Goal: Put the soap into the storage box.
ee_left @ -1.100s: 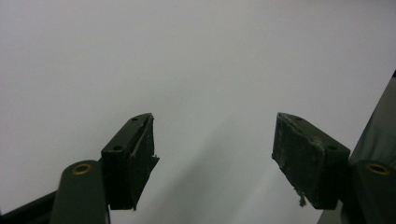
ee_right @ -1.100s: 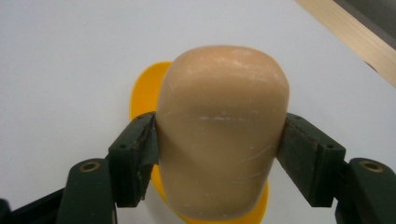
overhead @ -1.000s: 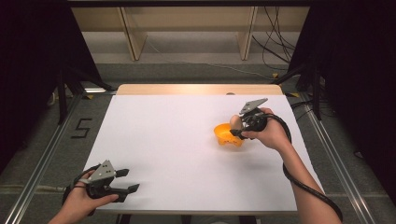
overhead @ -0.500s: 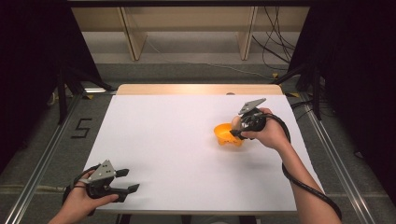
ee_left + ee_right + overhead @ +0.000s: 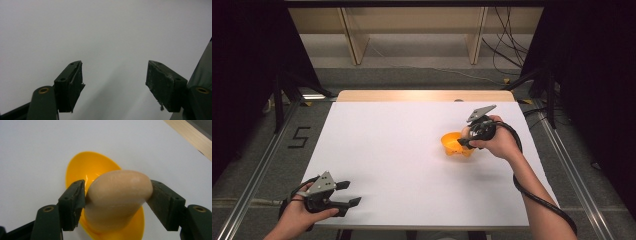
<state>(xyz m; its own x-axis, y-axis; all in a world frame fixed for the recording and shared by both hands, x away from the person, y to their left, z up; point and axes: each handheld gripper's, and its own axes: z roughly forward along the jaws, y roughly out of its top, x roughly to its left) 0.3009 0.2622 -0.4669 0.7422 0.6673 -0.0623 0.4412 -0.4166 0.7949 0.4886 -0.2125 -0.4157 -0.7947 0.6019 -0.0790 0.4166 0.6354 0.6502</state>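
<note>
An orange bowl (image 5: 452, 144) (image 5: 87, 168) sits right of centre on the white table (image 5: 402, 150). Just above it my right gripper (image 5: 466, 137) (image 5: 117, 195) is shut on a tan egg-shaped object (image 5: 117, 195), one pad pressing on each side; the egg hangs over the bowl's inside. At the near left corner of the table my left gripper (image 5: 349, 192) (image 5: 115, 82) rests in a hand, open, with nothing but white surface between its pads.
A bare wooden strip (image 5: 422, 95) runs along the table's far edge. Metal rails (image 5: 567, 170) flank the table, a floor marking "5" (image 5: 299, 136) lies at the left, and shelf legs and cables stand beyond the far edge.
</note>
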